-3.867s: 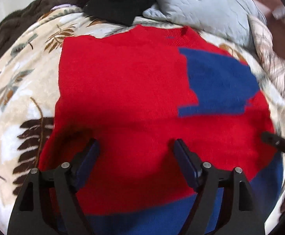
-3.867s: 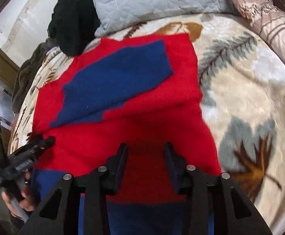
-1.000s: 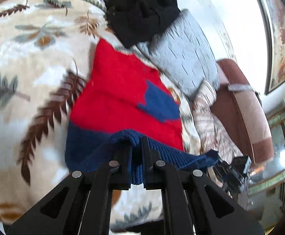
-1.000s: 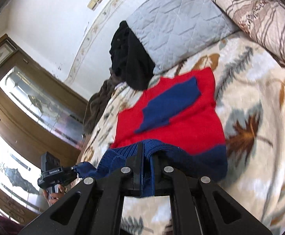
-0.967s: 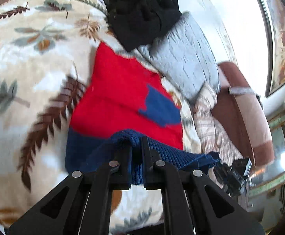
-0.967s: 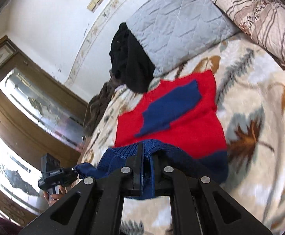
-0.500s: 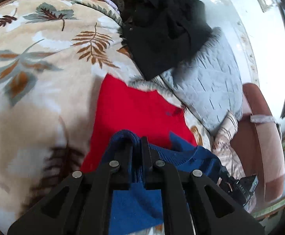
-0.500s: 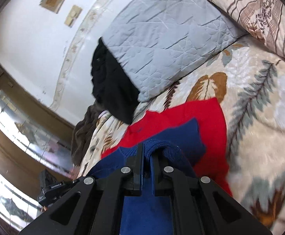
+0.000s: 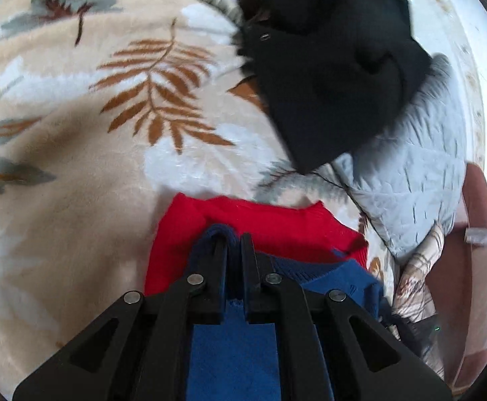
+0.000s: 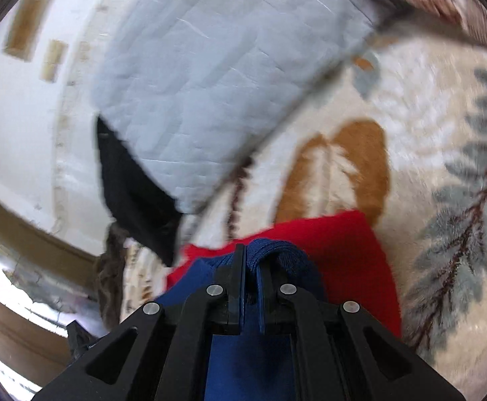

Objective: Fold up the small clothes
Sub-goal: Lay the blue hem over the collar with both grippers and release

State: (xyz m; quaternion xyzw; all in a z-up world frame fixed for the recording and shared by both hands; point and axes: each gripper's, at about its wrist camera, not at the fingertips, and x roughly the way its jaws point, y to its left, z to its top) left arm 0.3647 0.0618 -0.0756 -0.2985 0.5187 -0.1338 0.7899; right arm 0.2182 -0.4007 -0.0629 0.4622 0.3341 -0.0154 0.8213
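Observation:
A small red sweater [image 9: 260, 224] with a navy ribbed hem [image 9: 313, 267] lies on a leaf-patterned blanket [image 9: 76, 153]. My left gripper [image 9: 233, 244] is shut on the hem's left part and holds it over the sweater's top end, near the neckline. My right gripper [image 10: 250, 257] is shut on the hem's right part [image 10: 276, 250], above the sweater's red upper edge [image 10: 353, 244]. The blue underside of the folded-over part [image 9: 236, 344] hangs between the fingers and hides the body of the sweater.
A black garment [image 9: 337, 67] and a grey quilted pillow [image 9: 417, 173] lie just beyond the sweater's top edge. The pillow also shows in the right wrist view [image 10: 216, 77]. A patterned pillow [image 9: 413, 287] and brown chair [image 9: 470, 267] lie to the right.
Both grippers have carried the navy hem forward over the red body toward the neckline. The folded-over part now covers nearly all of the sweater. The pillow and black garment look much closer.

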